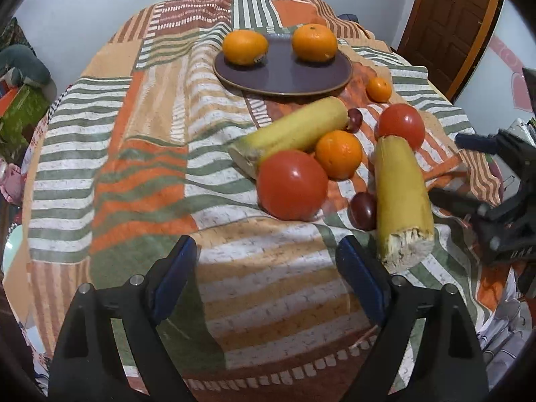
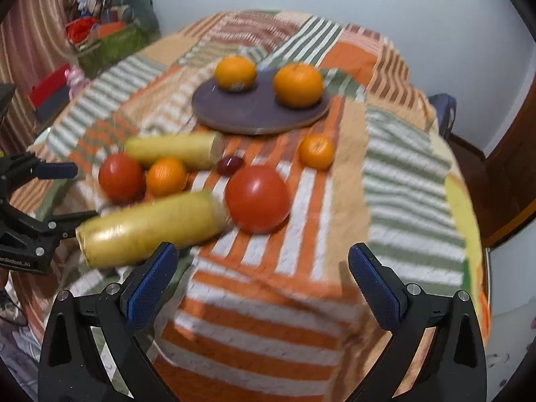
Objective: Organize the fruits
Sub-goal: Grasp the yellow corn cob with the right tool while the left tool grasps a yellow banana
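Pale wall (image 2: 418, 6), brown wooden door (image 1: 445, 23)

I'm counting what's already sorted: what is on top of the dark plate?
Two oranges sit on the plate, apart from each other. Whatever lies directly under each orange is covered.

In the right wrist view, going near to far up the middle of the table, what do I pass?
Right gripper with fingers apart → big tomato → small dark fruit → dark plate → the two oranges on it, left one and right one.
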Demonstrator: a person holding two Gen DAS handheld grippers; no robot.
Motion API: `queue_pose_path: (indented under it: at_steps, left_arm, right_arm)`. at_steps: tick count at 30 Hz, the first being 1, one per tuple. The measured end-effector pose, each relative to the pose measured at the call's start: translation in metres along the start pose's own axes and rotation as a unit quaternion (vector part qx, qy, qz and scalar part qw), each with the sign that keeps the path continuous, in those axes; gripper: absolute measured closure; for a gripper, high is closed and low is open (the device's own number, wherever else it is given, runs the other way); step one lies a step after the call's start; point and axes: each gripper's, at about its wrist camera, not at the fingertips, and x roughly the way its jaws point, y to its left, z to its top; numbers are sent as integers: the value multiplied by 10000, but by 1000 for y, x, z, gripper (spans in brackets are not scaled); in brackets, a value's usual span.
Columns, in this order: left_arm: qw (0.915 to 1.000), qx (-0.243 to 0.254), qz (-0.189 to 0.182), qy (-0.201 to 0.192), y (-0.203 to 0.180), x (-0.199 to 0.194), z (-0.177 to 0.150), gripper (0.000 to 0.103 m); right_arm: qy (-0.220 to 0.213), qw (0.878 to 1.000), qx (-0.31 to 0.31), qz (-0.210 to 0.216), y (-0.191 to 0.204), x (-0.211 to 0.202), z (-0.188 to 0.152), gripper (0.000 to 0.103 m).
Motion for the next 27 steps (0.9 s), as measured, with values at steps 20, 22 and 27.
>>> queue_pose_path:
  at_steps: [20,22,27]
  left_arm:
    - [9978,209,-588,-227,-66,-11,11,16]
    - [9976,111,-592,-331,-62,-16,14,16]
    - [9982,-45,-258,-541,-29,-32,14,16]
  right_arm:
    - [-295,9984,448,-170,-27,-33,-3,2]
    - [-301,9978,593,29,-30,-36,-1,1]
    - [-310,9977,573,205,-15,-27,5,2]
